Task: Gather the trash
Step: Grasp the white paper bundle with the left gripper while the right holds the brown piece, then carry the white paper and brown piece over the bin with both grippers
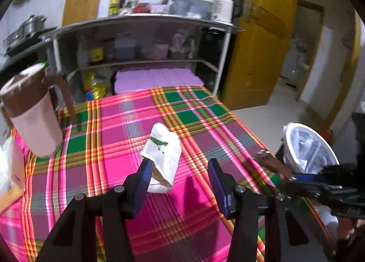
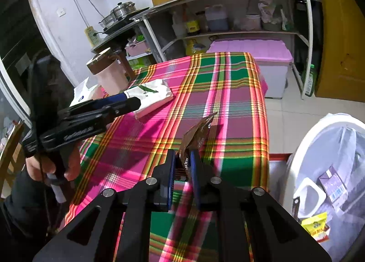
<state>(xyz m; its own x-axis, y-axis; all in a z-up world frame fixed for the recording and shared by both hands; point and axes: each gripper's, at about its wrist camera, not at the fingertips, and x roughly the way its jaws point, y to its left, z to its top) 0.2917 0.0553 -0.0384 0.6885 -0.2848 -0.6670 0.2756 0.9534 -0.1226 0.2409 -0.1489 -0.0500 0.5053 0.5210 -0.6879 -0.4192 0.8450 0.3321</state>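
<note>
Left wrist view: the left gripper (image 1: 180, 184) hangs open over the plaid table (image 1: 109, 129), its left finger just beside the white paper bag (image 1: 163, 150), which next needs straddling and pinching. Rightward, the right gripper (image 2: 182, 166) clamps a brown wrapper (image 2: 196, 134), due for the white trash bin (image 2: 319, 129) beside the table.

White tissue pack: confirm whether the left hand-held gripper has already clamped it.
No, the left hand-held gripper stands open; the white tissue pack lies on the cloth beyond its fingertips.

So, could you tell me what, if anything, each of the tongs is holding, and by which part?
The right tongs pinch a brown wrapper by its lower end. The left tongs are open, holding nothing, at the white packet.
</note>
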